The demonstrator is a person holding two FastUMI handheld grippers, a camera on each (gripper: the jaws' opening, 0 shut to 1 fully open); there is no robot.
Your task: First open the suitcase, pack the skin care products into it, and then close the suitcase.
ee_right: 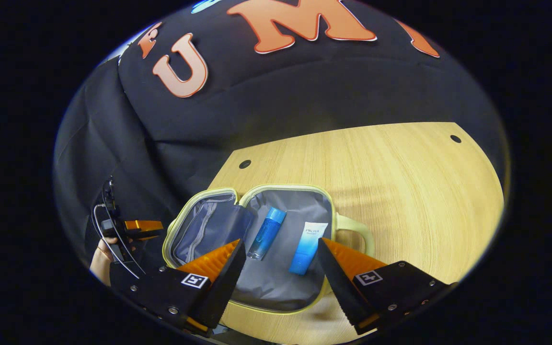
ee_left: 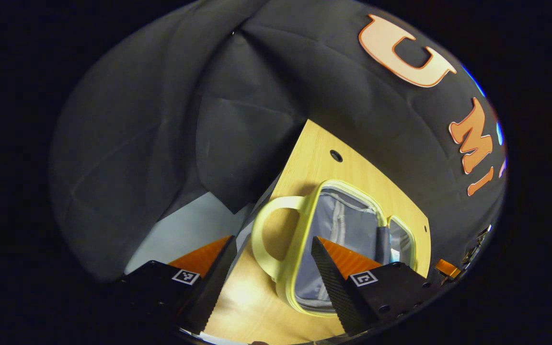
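The desk [ee_right: 400,191] carries the suitcase [ee_right: 276,287], lying open at its 7 o'clock edge with the blue bottle [ee_right: 266,233] and tube [ee_right: 308,248] inside. Closing could pinch the tube, which lies near the rim beside the handle [ee_right: 355,230]. The right tool [ee_right: 280,268] hovers over the suitcase, wide open and empty. The left tool [ee_left: 272,273], equally wide and empty, hangs beside the handle.

Your left gripper [ee_left: 271,273] and right gripper [ee_right: 281,273] both hover above the suitcase [ee_right: 276,282], fingers spread wide, gripping nothing.
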